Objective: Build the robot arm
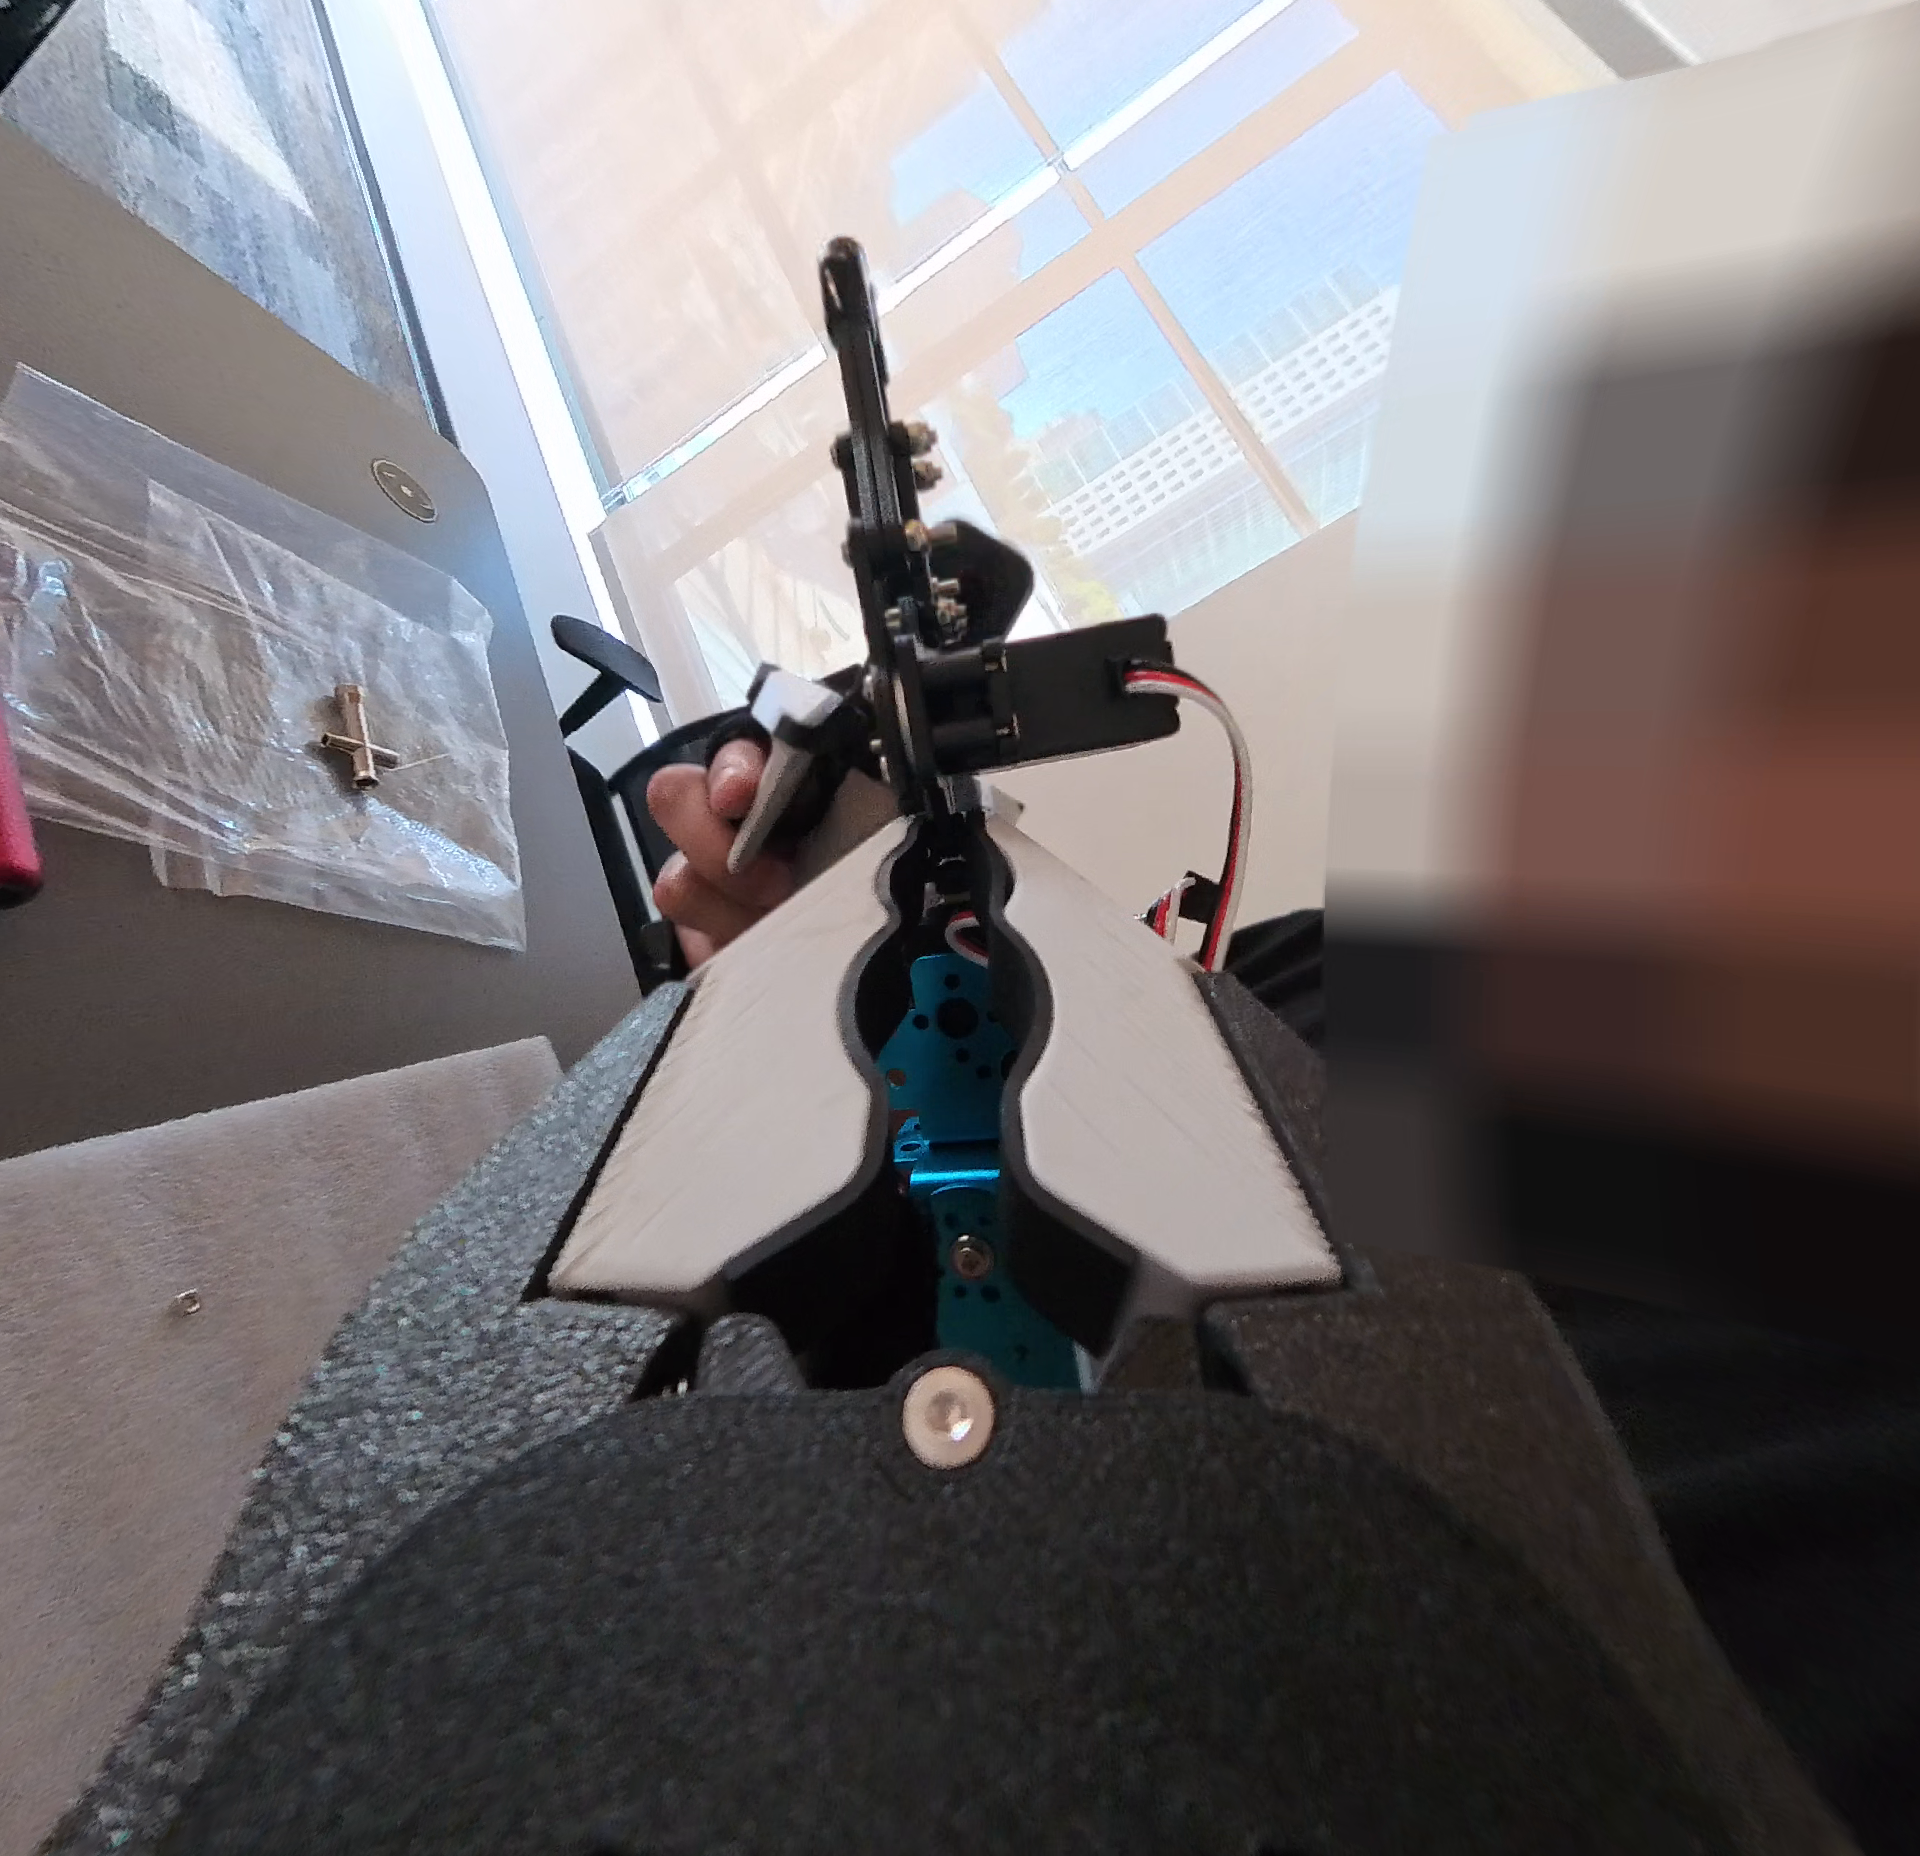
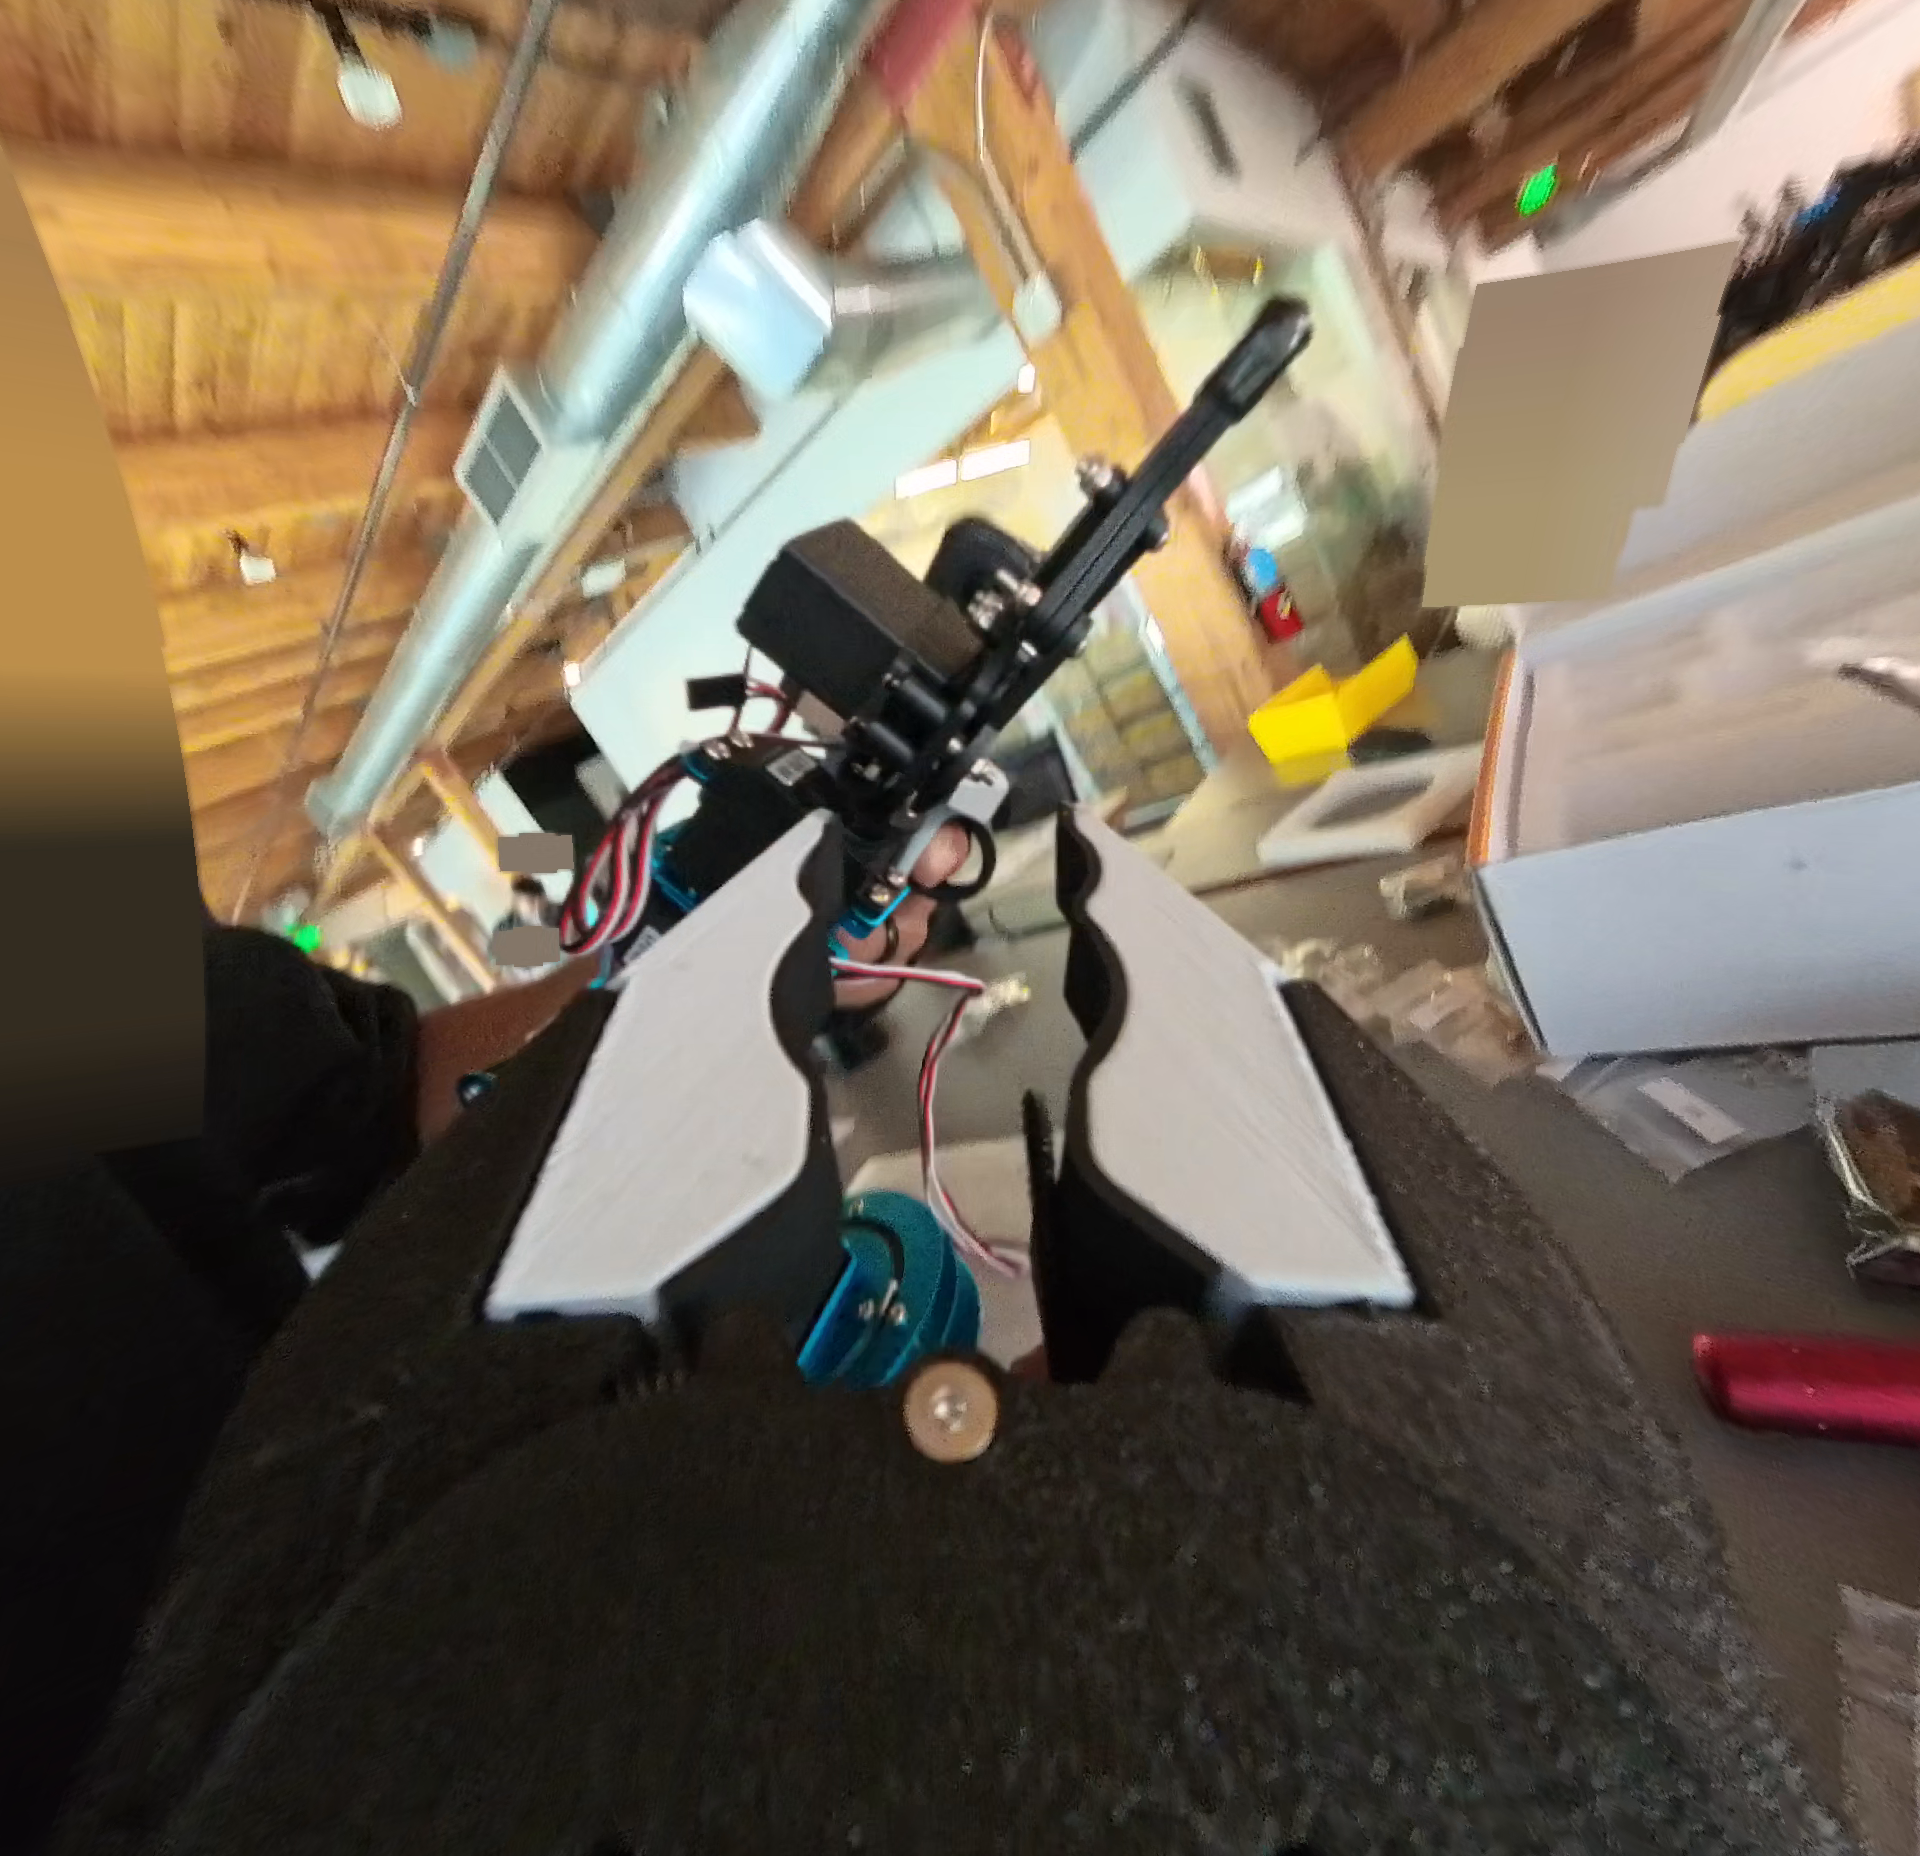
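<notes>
Left wrist view: left gripper (image 1: 940,850) pinches a small robot arm (image 1: 914,601) of black brackets and blue metal, upright against a bright window (image 1: 1039,248). Far left, a grey table (image 1: 208,975) carries a clear bag (image 1: 249,684) with a brass cross fitting (image 1: 353,738).

Right wrist view: right gripper (image 2: 940,840) spread, the robot arm between its fingers, touch unclear. Wooden ceiling (image 2: 260,300) above; red case (image 2: 1808,1385) and white box (image 2: 1704,933) on the table, right.

The left tool (image 1: 948,840) was clamped on a black-and-blue servo arm (image 1: 914,601) mid-frame; a plastic bag (image 1: 249,684) lay on the tabletop (image 1: 208,985) at left.
</notes>
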{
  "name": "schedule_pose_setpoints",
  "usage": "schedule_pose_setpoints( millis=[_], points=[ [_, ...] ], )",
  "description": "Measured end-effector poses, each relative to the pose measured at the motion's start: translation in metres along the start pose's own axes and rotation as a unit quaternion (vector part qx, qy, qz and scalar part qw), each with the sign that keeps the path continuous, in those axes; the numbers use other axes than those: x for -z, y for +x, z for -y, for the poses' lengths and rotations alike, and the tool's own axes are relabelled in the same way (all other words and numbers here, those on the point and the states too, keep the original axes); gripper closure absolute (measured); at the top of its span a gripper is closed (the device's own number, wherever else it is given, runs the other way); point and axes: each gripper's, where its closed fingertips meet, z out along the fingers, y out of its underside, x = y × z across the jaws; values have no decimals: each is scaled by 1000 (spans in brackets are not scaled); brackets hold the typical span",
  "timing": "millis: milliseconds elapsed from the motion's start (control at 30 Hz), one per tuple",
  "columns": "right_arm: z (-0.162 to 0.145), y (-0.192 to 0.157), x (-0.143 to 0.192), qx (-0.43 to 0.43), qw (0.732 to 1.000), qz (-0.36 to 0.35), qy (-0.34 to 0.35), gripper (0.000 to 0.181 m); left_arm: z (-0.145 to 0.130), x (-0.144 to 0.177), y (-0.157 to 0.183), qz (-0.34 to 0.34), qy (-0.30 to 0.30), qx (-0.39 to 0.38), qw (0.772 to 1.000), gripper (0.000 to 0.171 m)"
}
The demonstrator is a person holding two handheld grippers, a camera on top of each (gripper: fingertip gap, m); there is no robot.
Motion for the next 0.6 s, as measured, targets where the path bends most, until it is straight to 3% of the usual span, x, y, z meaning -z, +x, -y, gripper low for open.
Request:
schedule_pose_setpoints(
  millis=[100,167,333,433,600],
  points=[
    [-1,1,-11,-2,998,4,-58,145,-1,-2,0,-2,-7,2,1000,165],
    [6,-4,-14,-35,997,28,-60,155,1,-2,0,-8,-6,12,1000,165],
    [7,-11,-18,-41,995,38,-79,155,1,2,6,-46,-1,42,998,162],
    [5,-12,-20,-46,994,36,-92,154,2,9,18,-66,14,34,997,135],
    [5,-16,-19,-43,993,52,-100,155,13,23,30,-58,98,-5,993,120]
  ],
)
